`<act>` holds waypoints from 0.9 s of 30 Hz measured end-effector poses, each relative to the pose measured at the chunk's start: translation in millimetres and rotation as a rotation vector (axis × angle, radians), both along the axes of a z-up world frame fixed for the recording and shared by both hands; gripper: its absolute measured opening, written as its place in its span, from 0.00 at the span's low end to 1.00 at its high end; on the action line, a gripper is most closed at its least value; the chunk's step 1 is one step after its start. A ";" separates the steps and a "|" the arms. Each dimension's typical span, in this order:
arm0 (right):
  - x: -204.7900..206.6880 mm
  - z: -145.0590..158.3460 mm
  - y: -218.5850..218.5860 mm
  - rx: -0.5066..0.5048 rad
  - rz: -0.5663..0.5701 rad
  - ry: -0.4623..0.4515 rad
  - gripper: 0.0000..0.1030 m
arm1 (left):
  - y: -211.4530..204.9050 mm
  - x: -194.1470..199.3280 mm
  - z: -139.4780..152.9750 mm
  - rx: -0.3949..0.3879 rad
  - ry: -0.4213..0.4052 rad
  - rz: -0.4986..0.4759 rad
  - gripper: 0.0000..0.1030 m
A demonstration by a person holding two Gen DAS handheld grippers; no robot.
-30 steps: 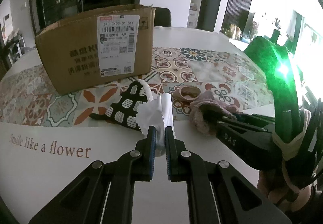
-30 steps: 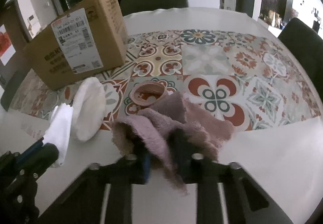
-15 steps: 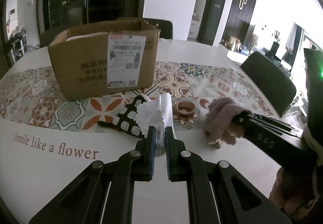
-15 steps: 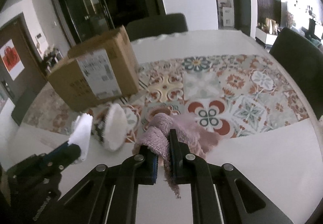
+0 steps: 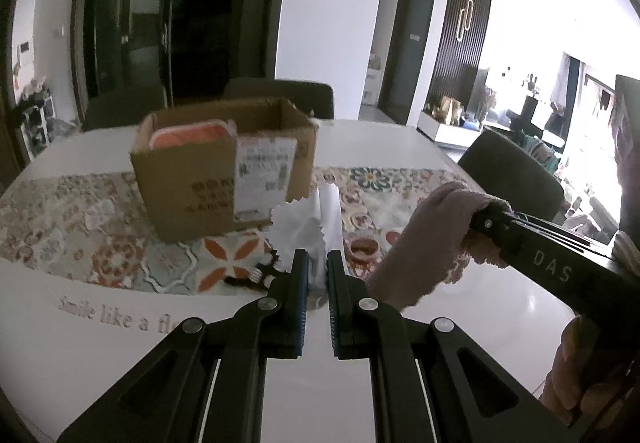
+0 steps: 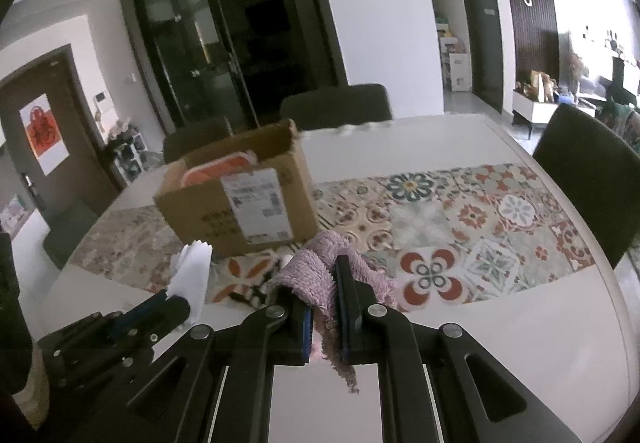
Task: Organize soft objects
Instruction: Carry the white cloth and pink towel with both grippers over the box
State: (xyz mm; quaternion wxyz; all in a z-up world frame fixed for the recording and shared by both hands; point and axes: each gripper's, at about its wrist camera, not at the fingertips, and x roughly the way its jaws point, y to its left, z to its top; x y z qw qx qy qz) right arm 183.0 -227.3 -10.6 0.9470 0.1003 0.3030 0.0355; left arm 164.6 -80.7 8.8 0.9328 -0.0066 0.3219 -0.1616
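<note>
My left gripper [image 5: 317, 263] is shut on a white cloth with zigzag edges [image 5: 308, 231], held above the table. My right gripper [image 6: 323, 275] is shut on a fluffy pink towel [image 6: 316, 263], which hangs over and below its fingers. In the left wrist view the pink towel [image 5: 432, 239] droops from the right gripper at the right. The right wrist view shows the white cloth [image 6: 192, 275] at lower left in the left gripper. An open cardboard box [image 5: 224, 171] stands beyond both, with something orange-pink [image 5: 188, 133] inside. A black-and-white patterned item [image 5: 256, 275] lies on the table below the white cloth.
A round white table [image 6: 500, 323] carries a patterned tile-print runner [image 6: 460, 211]. A small pinkish ring-shaped object [image 5: 362, 245] lies on the runner. Dark chairs [image 6: 588, 179] stand around the table. A hand [image 5: 580, 371] holds the right gripper's handle.
Both grippers have risen from the table with their cloths; the pink towel now hangs free. The box's open top and orange-pink contents have come into view.
</note>
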 end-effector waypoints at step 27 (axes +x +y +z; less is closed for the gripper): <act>54.4 96.5 76.5 -0.051 0.118 -0.149 0.11 | 63.5 57.5 90.4 0.051 -0.110 0.088 0.11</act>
